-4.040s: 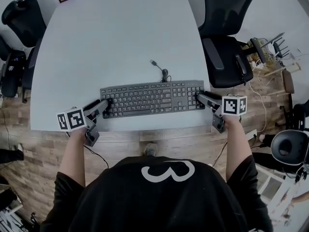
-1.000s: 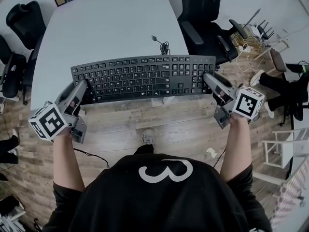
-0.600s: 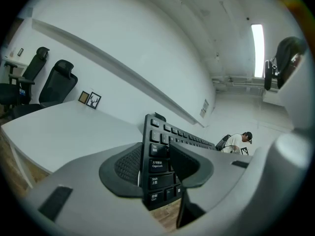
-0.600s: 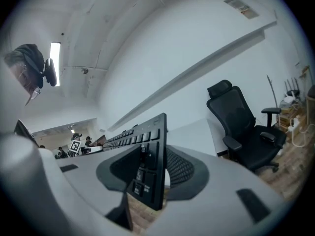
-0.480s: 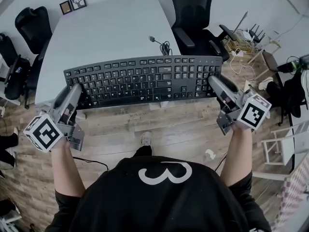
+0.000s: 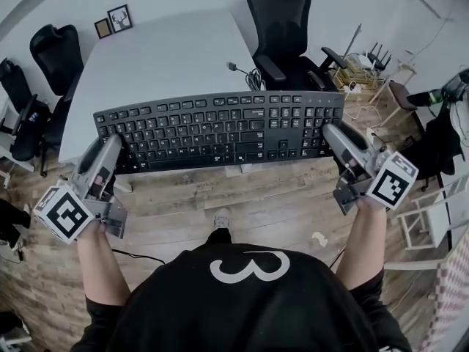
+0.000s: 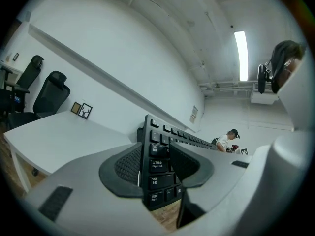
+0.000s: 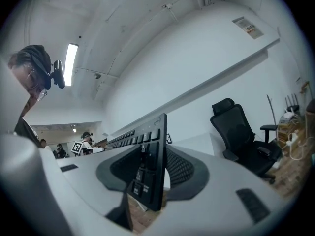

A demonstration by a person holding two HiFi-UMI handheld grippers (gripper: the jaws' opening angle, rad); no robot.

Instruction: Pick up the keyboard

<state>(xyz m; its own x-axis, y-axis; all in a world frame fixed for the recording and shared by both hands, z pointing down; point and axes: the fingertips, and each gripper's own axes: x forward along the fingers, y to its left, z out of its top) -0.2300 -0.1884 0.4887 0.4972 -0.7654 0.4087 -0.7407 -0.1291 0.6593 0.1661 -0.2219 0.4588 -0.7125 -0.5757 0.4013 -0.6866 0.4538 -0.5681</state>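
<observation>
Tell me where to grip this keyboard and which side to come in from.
Grip the keyboard by its two short ends, coming in from each side, with the jaws over the top and underside. It is long, thin and flat, so end grips should keep it level. The left gripper and right gripper clamp it this way now.

A white table (image 6: 168, 57) with rounded corners stands on a floor (image 6: 242, 204) of wooden planks. Beside the table's far right corner there is a black office chair (image 6: 282, 28) with a high back and armrests. Two more black chairs (image 6: 55, 50) stand along the table's left edge. Two small framed pictures (image 6: 119, 17) stand near the table's far left corner, by the white wall (image 7: 123, 58). A long ceiling lamp (image 7: 241, 55) is lit. At the right, a heap of cables (image 6: 366, 61) lies on the floor.
</observation>
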